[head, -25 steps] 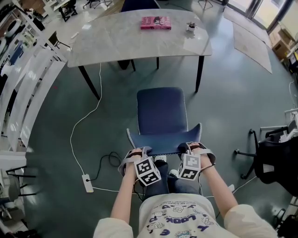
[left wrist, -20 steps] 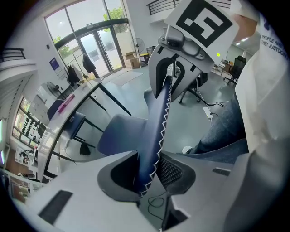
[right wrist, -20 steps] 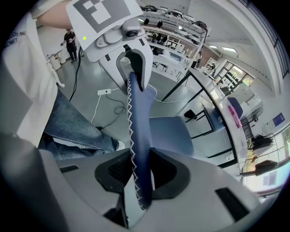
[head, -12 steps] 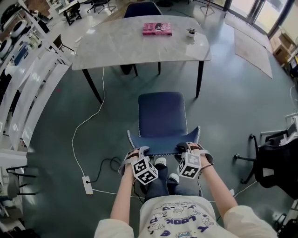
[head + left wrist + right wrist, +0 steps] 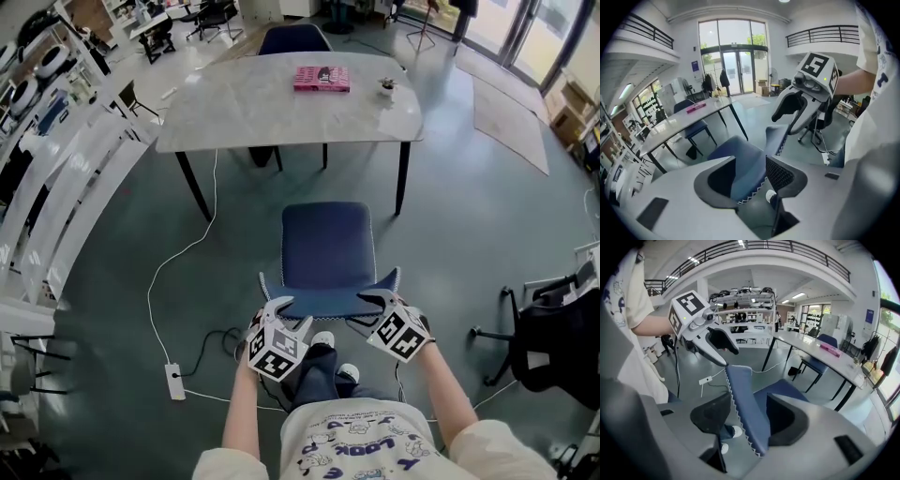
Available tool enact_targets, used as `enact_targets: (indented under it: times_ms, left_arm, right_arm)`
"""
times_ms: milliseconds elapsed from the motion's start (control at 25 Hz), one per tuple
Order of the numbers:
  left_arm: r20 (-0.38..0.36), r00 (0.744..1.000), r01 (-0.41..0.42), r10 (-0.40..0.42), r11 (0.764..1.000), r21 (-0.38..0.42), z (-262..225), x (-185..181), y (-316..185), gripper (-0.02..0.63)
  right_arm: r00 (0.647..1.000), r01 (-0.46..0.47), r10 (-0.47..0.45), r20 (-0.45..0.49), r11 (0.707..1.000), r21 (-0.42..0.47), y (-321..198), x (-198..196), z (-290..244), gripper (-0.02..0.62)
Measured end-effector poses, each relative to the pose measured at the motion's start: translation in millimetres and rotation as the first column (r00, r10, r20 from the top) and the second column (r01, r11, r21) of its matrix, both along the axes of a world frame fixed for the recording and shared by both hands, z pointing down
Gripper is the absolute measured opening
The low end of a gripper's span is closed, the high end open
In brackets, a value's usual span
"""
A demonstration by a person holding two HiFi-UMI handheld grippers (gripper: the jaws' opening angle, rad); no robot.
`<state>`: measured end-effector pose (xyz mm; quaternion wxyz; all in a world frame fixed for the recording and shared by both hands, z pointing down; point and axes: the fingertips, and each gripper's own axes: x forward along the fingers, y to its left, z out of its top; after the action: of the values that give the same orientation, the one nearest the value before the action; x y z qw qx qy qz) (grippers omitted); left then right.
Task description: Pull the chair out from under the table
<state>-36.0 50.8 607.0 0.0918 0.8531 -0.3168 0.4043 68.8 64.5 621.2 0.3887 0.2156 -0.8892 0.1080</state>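
Both tools have lifted from the backrest since the earlier frame, and the head camera now takes in more of the far room.

- Left tool [image 5: 286, 311]: jaws just opening, now spread and released; the backrest's top edge lies between them, unpressed.
- Right tool [image 5: 372, 305]: the same, jaws wide around the backrest's other corner, grip let go.
- Chair [image 5: 328, 248]: blue, white zigzag stitching, standing clear of the tabletop on the near side, backrest toward the person.
- Floor [image 5: 469, 216]: dark grey-green, glossy; white cable [image 5: 178, 262] running to a power strip [image 5: 174, 382].
- Office chair [image 5: 548, 328]: black, at right.
- Tabletop [image 5: 272, 103]: pale marble look, dark legs; carries a pink book [image 5: 322, 78] and a small plant [image 5: 386, 86].
- Second chair [image 5: 293, 37]: blue, behind the tabletop.
- Rug [image 5: 506, 98]: pale, far right.
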Motion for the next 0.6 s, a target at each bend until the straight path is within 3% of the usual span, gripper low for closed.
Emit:
enact_targets:
  times_ms: [120, 240, 400, 600]
  left_arm:
    - [-0.038, 0.997, 0.076, -0.073, 0.992, 0.100, -34.5, -4.0, -15.4, 0.174]
    - [-0.069, 0.990, 0.136, -0.127, 0.977, 0.166, -67.9, -4.8, -27.3, 0.083]
    - [-0.167, 0.968, 0.225, -0.187, 0.941, 0.252, -120.0, -3.4, -42.4, 0.044]
    - [-0.338, 0.914, 0.348, -0.224, 0.861, 0.371, -194.2, -10.8, -56.4, 0.028]
  right_arm:
    - [0.992, -0.101, 0.091, 0.091, 0.988, 0.116, -24.9, 2.1, -45.5, 0.207]
    - [0.967, -0.219, 0.179, 0.179, 0.948, 0.233, -48.4, 8.3, -92.1, 0.159]
    - [0.917, -0.362, 0.260, 0.303, 0.860, 0.360, -68.0, 19.2, -153.9, 0.101]
    - [0.830, -0.517, 0.312, 0.462, 0.740, 0.430, -77.8, 32.7, -218.0, 0.021]
